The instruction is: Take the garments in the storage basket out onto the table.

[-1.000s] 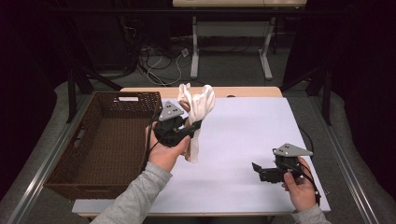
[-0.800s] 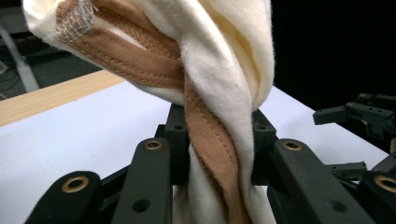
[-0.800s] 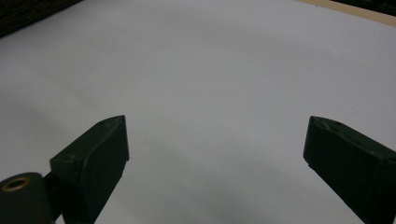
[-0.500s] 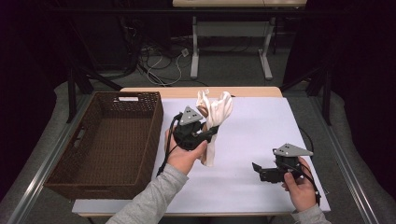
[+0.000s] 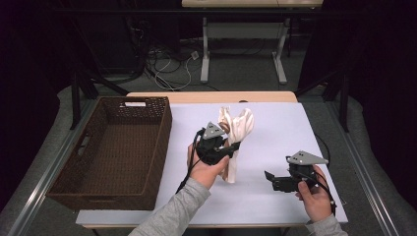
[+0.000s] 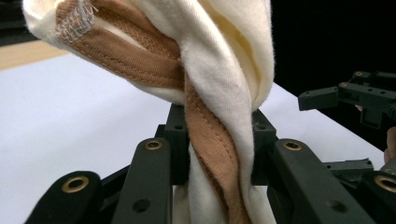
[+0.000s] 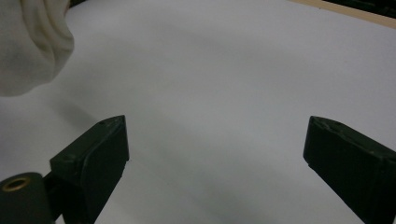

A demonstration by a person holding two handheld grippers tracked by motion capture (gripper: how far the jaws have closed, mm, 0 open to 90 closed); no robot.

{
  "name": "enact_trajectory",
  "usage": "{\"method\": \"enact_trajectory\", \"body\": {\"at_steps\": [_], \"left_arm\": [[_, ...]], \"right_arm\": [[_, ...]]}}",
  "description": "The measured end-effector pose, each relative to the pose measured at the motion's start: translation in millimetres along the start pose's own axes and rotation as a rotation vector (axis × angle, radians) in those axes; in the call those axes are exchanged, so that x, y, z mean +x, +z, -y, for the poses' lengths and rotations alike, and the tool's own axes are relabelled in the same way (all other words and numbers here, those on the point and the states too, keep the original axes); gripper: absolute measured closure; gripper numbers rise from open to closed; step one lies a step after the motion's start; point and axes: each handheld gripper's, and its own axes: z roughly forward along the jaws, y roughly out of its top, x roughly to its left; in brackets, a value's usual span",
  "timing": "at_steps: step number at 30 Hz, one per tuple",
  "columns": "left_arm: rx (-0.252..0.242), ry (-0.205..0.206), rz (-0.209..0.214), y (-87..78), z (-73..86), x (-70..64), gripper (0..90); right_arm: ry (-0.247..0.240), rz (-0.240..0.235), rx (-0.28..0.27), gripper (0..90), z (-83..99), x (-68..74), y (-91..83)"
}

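The left gripper (image 5: 231,146) pinched the twisted cloth (image 5: 237,132) above the table's (image 5: 275,128) middle while the right gripper (image 5: 273,180) waited with jaws spread, and the bunched folds looked liable to slip loose.

My left gripper (image 5: 235,145) is matte black with brass-ringed pivots and a grey three-cornered plate on top, black cable trailing. My right gripper (image 5: 268,177) matches it. Grey sleeves (image 5: 169,216) cover both my forearms.
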Motion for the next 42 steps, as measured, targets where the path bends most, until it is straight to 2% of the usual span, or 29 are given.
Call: {"method": "enact_trajectory", "body": {"at_steps": [11, 14, 15, 18, 19, 24, 27, 30, 32, 38, 42], "left_arm": [[0.037, -0.046, 0.036, 19.3, 27.7, -2.1, 69.0], [0.036, -0.049, 0.047, 23.2, 32.2, -5.6, 69.0], [0.05, -0.038, 0.053, 23.9, 32.9, -5.5, 69.0], [0.044, -0.052, 0.058, 31.3, 37.5, -8.8, 69.0], [0.053, -0.044, 0.057, 33.7, 38.8, -9.1, 69.0], [0.076, -0.063, 0.063, 50.5, 45.3, -11.8, 69.0], [0.09, -0.047, 0.056, 58.5, 49.1, -10.5, 68.9], [0.11, -0.07, 0.065, 66.5, 53.9, -10.0, 68.9], [0.125, -0.066, 0.073, 71.1, 56.9, -8.9, 68.9], [0.136, -0.044, 0.054, 80.5, 67.6, -7.1, 68.5], [0.145, -0.006, 0.048, 84.4, 70.7, -5.8, 67.3]], "right_arm": [[0.001, -0.006, 0.008, 6.5, 4.9, 0.2, 4.2], [0.012, 0.002, 0.004, 6.5, 6.6, 0.2, 3.3], [0.008, 0.006, 0.002, 6.5, 7.2, -0.5, 3.2], [0.017, 0.014, -0.008, 6.6, 8.8, -0.6, 0.6], [0.019, 0.015, -0.01, 6.6, 9.0, -0.4, -0.1], [0.025, 0.025, -0.026, 6.6, 13.7, 0.3, -0.7], [0.021, 0.038, -0.019, 6.6, 17.2, 1.4, -0.9], [0.018, 0.04, -0.018, 6.6, 20.4, 1.5, -1.4], [0.022, 0.043, -0.017, 6.6, 22.6, 2.0, -1.3], [0.008, 0.033, -0.007, 6.6, 24.2, 6.0, -0.9], [0.008, 0.037, -0.015, 6.6, 25.0, 7.0, -1.0]]}}
